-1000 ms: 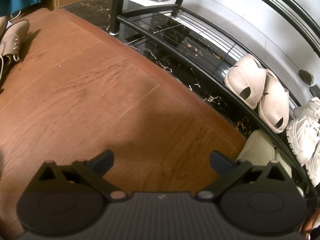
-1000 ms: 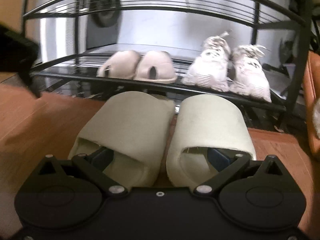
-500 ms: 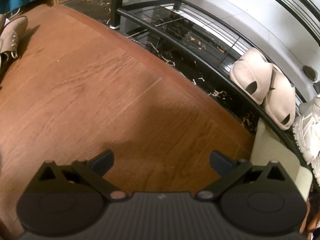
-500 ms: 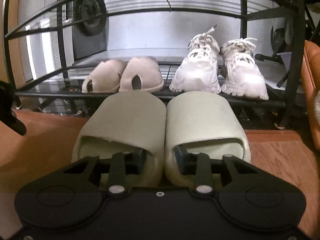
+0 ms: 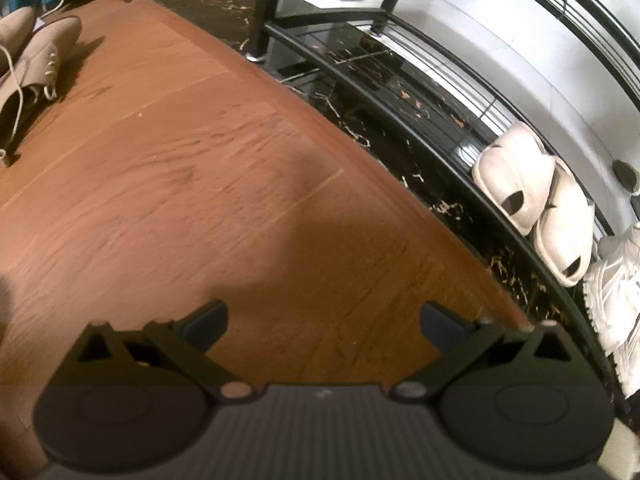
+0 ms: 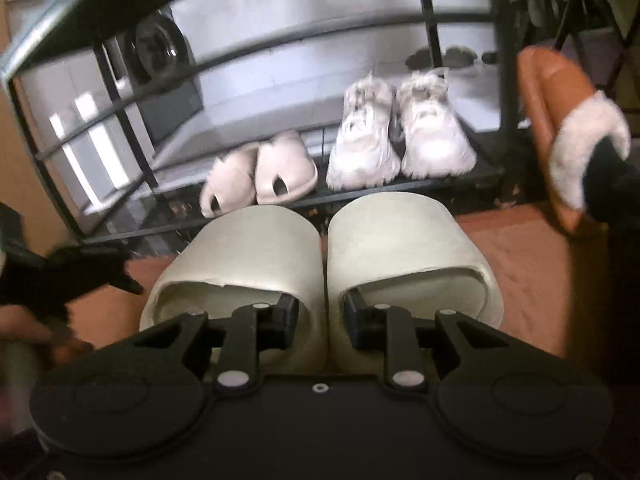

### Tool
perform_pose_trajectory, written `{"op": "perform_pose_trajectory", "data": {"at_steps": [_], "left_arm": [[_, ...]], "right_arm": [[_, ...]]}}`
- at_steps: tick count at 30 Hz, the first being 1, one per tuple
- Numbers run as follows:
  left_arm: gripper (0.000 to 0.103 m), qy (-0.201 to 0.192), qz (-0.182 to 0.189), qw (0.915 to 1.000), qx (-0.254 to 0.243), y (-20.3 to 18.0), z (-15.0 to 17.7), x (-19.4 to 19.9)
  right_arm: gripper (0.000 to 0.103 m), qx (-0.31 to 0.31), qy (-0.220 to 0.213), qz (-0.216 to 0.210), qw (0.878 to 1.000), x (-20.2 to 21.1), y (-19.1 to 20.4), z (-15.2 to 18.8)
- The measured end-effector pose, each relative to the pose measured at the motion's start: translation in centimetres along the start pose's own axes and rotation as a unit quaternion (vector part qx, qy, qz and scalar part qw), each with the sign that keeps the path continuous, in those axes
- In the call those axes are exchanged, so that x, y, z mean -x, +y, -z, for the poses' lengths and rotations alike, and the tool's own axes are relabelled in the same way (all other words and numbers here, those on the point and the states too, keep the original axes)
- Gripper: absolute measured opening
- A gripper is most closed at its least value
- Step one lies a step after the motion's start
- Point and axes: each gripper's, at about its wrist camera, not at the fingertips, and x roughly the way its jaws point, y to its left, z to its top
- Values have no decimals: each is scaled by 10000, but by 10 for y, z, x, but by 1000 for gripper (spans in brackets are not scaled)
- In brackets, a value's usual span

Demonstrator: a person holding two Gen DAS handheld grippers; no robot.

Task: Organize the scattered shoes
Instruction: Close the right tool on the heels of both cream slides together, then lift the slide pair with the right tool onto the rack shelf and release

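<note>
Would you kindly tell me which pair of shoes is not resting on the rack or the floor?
The cream slides, pinched together by the right gripper; the pink slippers and white sneakers sit on the rack.

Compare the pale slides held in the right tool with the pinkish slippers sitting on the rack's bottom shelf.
The pale slides are held in the right tool, one finger inside each, off the rack; the pinkish slippers rest untouched on the bottom shelf beside white sneakers. The slides are greenish cream with one broad, plain strap; the slippers are pinkish, rounder and show a small opening. Both are backless pairs, set side by side.
</note>
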Motion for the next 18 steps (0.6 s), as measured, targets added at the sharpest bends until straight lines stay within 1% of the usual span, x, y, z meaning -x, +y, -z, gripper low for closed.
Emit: {"op": "perform_pose_trajectory", "data": {"at_steps": [2,4,8,11,13,14,16,17,18], "left_arm": [[102,14,21,10000,6,0,0,0],[102,27,58,10000,9,0,1,0],[102,44,105,9999,33,0,1,2],[102,-40,163,9998,100,0,1,7],[102,-207,289,9993,99,-3,2,14],[102,-325,398,9987,-10,-8,4,19],[102,-530,598,9965,-227,-16,8,26],[102,-566,655,9959,-255,-17,8,27],[102,-689,870,9933,-320,-23,11,32]], "right_arm": [[25,162,-444,-98,9988,34,0,-7],[25,418,-890,-74,9951,59,3,-13],[25,861,-1862,-9,9787,86,6,-43],[25,1001,-2383,-35,9660,78,5,-70],[25,1052,-2586,-29,9602,60,2,-87],[25,1047,-2671,-44,9579,46,0,-97],[25,962,-2721,-15,9574,22,-6,-115],[25,900,-2725,22,9579,10,-9,-123],[26,802,-2705,90,9593,-10,-13,-136]]}}
